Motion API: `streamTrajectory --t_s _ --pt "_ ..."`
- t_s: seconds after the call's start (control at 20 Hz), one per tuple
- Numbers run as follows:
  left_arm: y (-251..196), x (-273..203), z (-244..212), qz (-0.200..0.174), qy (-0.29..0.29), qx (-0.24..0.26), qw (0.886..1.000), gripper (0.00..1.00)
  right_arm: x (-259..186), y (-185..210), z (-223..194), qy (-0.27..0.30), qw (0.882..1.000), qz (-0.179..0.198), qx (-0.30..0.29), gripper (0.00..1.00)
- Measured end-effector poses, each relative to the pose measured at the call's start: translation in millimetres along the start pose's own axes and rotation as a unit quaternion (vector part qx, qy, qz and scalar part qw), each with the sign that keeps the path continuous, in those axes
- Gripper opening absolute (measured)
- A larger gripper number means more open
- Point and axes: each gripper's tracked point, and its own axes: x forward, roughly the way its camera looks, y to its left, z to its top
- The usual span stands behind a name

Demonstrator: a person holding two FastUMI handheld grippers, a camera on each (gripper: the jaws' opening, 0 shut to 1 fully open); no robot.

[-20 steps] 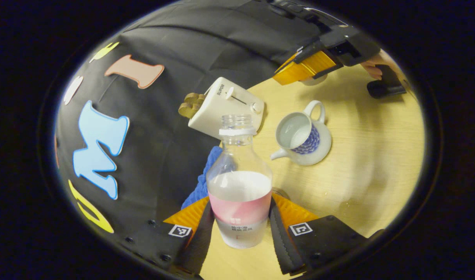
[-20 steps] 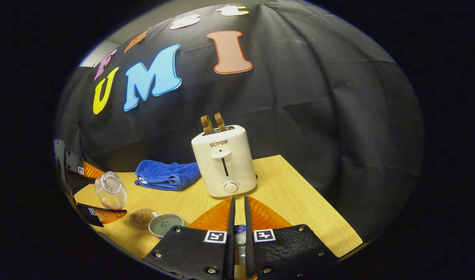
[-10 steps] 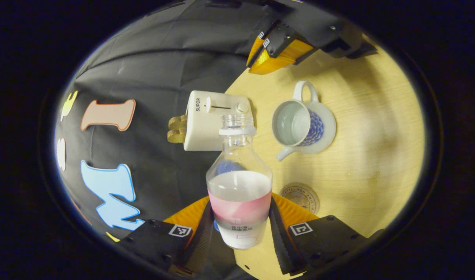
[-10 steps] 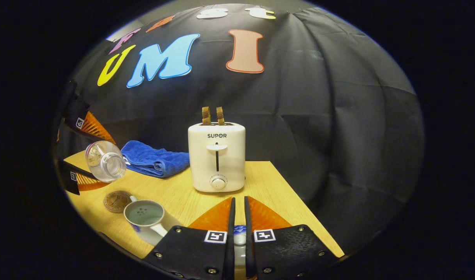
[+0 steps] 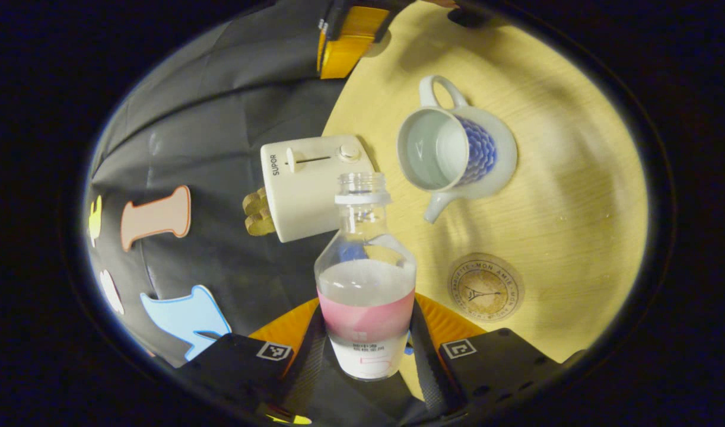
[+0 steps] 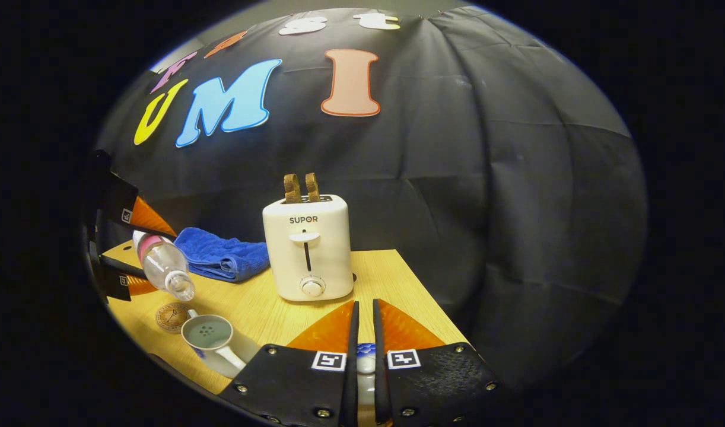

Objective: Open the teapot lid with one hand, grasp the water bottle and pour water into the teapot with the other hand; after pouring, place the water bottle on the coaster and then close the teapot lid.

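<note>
Bottle point(image 5: 365, 279), uncapped and part full, was clamped between the left gripper point(image 5: 365, 338) fingers, tilted with its mouth above and just short of the open teapot point(image 5: 451, 148). The coaster point(image 5: 485, 289) lay bare near the teapot's spout. Beyond the teapot, the right gripper point(image 6: 362, 356) was closed on the lid point(image 6: 365, 359). The mouth should be centred over the opening before tipping further, and tipped slowly.

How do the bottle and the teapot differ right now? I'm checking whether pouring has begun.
The bottle is held off the table and tilted, mouth down toward the teapot, which stands upright on the table. The bottle is clear plastic with a pink label; the teapot is white with a blue pattern. Both are uncapped and hold water. No stream is visible.
</note>
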Motion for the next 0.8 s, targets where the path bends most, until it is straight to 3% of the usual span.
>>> streamTrajectory --t_s 0.35,0.8 --pt "12.1 -2.2 3.6 0.017 0.008 0.078 0.997 0.82 0.2 -5.9 0.6 0.003 1.000 -0.008 0.012 0.11" --pt "22.6 -8.9 6.2 0.033 0.016 0.123 0.992 0.82 0.8 -2.4 -1.2 0.004 1.000 -0.007 0.010 0.11"
